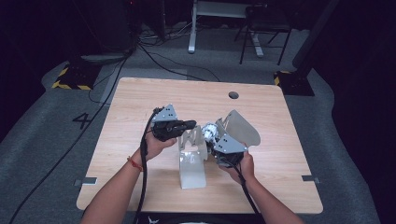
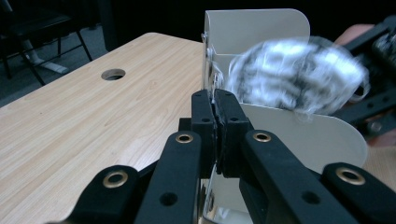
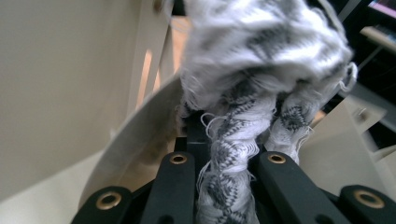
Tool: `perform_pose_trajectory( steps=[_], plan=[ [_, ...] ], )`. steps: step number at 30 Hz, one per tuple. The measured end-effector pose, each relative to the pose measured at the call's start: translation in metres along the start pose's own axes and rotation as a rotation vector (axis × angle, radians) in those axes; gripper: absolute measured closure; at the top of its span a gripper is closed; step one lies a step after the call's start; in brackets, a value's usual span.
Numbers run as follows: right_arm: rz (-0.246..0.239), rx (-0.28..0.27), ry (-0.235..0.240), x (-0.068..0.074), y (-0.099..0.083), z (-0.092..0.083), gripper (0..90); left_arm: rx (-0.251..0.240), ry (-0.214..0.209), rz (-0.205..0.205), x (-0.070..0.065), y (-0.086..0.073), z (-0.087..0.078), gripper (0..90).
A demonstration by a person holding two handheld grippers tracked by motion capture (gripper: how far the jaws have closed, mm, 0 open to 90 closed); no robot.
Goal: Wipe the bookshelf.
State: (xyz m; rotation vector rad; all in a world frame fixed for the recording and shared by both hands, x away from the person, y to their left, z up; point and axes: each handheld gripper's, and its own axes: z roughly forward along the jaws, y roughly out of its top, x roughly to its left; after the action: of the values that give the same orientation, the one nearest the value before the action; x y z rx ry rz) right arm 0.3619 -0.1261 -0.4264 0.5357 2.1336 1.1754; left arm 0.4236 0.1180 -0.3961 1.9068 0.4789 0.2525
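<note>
Dark floor, trailing cables and a chair frame surround a pale wooden table (image 1: 140,121), seen from the high view, on which a folded metal stand (image 1: 192,163) with rounded beige plates is set near the middle. The stand is steadied at its upper edge by the left gripper (image 1: 189,125), so that it is probably kept from sliding while the other hand works. A bundle of grey-and-white cloth (image 1: 208,132) is held just beside the stand's upright plate by the right gripper (image 1: 211,138), apparently for being fed into or drawn out of the stand; which of the two cannot be told. In the left gripper view, the black jaws of the left gripper (image 2: 215,100) are seen pressed together on the thin edge of the stand (image 2: 261,28), the blurred cloth (image 2: 299,74) being carried in front of the rear plate. In the right gripper view, the jaws of the right gripper (image 3: 227,140) are closed on a twisted tail of the cloth (image 3: 261,51), with the bulk bunched above them and the beige plates (image 3: 65,84) close on both sides.
</note>
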Motion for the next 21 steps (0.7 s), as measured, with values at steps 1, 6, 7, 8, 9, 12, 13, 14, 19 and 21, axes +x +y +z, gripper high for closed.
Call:
perform_pose_trajectory(
  steps=[1, 6, 7, 8, 9, 12, 13, 14, 19, 21],
  plan=[
    [-0.012, 0.041, 0.029, 0.006, -0.008, 0.003, 81.0, 0.001, 0.001, 0.001, 0.0, 0.0, 0.0, 87.7],
    [-0.029, 0.101, 0.098, 0.017, -0.031, 0.008, 81.0, 0.002, 0.001, 0.005, 0.0, 0.0, 0.0, 87.7],
    [-0.027, 0.108, 0.117, 0.019, -0.036, 0.007, 81.0, 0.002, 0.001, 0.004, 0.0, 0.0, 0.0, 87.7],
    [-0.031, 0.121, 0.129, 0.021, -0.04, 0.008, 81.0, 0.002, 0.001, 0.004, 0.0, 0.0, 0.0, 87.7],
    [-0.03, 0.139, 0.142, 0.023, -0.045, 0.009, 81.0, 0.002, 0.001, 0.003, 0.0, 0.0, 0.0, 87.7],
    [-0.053, 0.164, 0.154, 0.028, -0.052, 0.009, 81.0, 0.002, 0.001, 0.003, 0.0, 0.0, 0.0, 87.7],
    [-0.047, 0.163, 0.158, 0.028, -0.052, 0.009, 80.9, 0.002, 0.002, 0.003, 0.0, 0.0, 0.0, 87.7],
    [-0.043, 0.162, 0.157, 0.027, -0.052, 0.009, 80.9, 0.002, 0.002, 0.003, 0.0, 0.0, 0.0, 87.7],
    [-0.03, 0.091, 0.112, 0.016, -0.032, -0.004, 80.9, 0.0, 0.0, 0.003, 0.0, 0.0, 0.0, 87.7],
    [-0.049, 0.062, 0.057, 0.01, -0.018, -0.015, 80.9, -0.001, -0.001, 0.001, 0.0, 0.0, 0.0, 87.7]
  ],
)
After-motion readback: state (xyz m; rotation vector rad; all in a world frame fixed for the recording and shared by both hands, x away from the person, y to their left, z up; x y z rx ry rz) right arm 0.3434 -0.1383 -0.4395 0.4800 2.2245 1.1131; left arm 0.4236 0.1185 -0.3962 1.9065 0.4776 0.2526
